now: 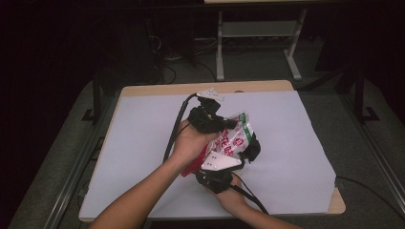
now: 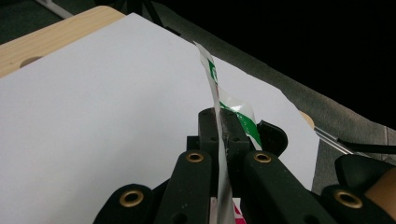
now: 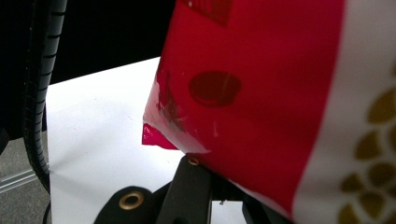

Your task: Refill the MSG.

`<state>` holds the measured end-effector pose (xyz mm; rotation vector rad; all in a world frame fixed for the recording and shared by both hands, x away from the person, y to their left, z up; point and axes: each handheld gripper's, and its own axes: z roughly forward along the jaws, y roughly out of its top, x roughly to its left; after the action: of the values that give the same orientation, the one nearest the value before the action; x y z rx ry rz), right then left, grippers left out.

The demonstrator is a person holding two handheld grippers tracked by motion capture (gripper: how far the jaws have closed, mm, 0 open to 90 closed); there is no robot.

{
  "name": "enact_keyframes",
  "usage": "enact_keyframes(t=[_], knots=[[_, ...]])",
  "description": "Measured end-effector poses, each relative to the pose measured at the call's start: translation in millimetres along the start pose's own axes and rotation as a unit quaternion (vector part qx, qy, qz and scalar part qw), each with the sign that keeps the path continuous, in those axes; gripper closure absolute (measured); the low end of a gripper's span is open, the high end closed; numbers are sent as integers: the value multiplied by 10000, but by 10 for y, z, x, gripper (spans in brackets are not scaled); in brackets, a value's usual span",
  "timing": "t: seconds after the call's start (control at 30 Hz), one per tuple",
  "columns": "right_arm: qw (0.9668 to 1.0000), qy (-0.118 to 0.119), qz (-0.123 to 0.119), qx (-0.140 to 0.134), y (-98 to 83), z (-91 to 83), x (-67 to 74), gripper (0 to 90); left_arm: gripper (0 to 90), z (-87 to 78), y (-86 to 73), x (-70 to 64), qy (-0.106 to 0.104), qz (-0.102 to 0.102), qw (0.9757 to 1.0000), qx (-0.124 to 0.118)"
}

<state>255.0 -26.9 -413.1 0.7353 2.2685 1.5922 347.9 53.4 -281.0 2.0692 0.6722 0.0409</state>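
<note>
Pinching thin top edge of snack bag (image 1: 235, 136), left gripper (image 2: 223, 135) has jaws clamped tight on film. Bag held above white sheet (image 1: 143, 143) mid-table. Right gripper (image 1: 248, 151) jaws closed on bag's red end.

Both bare forearms come in from the bottom of the high view and meet over the middle of the table. The left hand (image 1: 188, 143) grips the black two-jaw left gripper (image 1: 228, 124), which points toward the right edge. The right hand (image 1: 231, 195) holds the black right gripper (image 1: 246, 155), topped by a grey three-cornered plate, just beneath it. Each gripper's jaws are clamped tight on a thin sheet.
</note>
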Motion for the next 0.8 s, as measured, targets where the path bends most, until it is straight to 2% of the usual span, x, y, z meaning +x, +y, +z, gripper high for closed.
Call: enact_keyframes(t=[0.8], knots=[[10000, 5, 32, -40, 5, -4, 4, 900, 900, 18, 17, -18, 7, 7, 10000, 23]])
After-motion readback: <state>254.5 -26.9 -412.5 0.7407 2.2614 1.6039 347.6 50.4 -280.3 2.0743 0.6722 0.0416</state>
